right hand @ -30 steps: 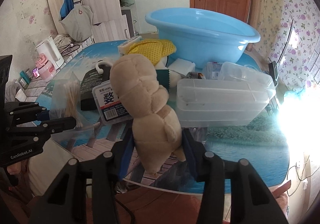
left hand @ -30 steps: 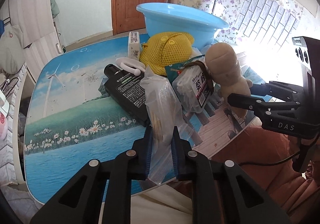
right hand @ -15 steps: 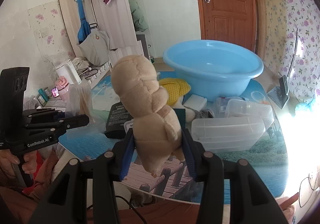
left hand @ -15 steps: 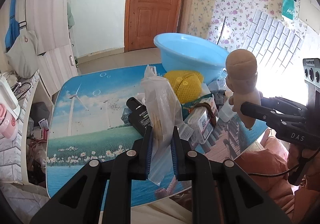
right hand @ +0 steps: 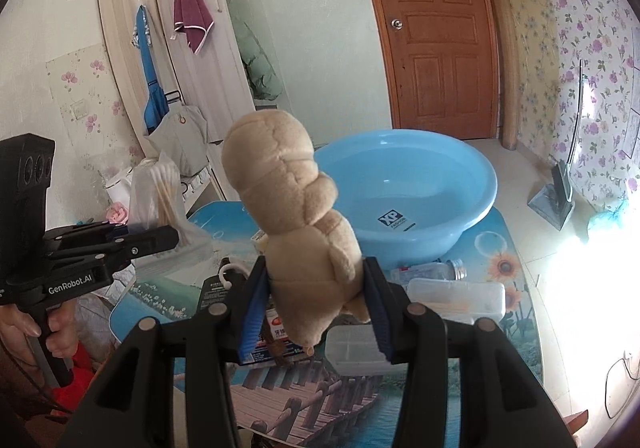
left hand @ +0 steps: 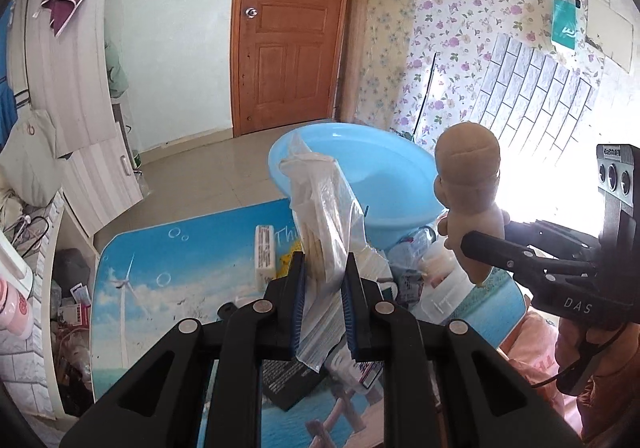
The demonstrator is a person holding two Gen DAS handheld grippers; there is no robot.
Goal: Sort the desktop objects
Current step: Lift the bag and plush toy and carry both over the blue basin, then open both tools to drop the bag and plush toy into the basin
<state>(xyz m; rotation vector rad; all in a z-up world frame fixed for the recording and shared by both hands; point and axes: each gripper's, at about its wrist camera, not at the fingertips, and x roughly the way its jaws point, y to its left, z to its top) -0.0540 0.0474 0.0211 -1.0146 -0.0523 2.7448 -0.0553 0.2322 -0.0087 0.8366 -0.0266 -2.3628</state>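
Left tongs [left hand: 323,302] pinch a clear, crinkled bag [left hand: 324,224], seemingly of swabs; right tongs [right hand: 316,308] clamp a tan plush toy [right hand: 296,224].

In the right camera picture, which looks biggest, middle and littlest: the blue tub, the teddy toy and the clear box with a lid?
1. Blue tub looks biggest.
2. Plush toy, held shut in the right gripper, looks nearly as big, but only because it is much nearer the camera.
3. Clear lidded box looks littlest.
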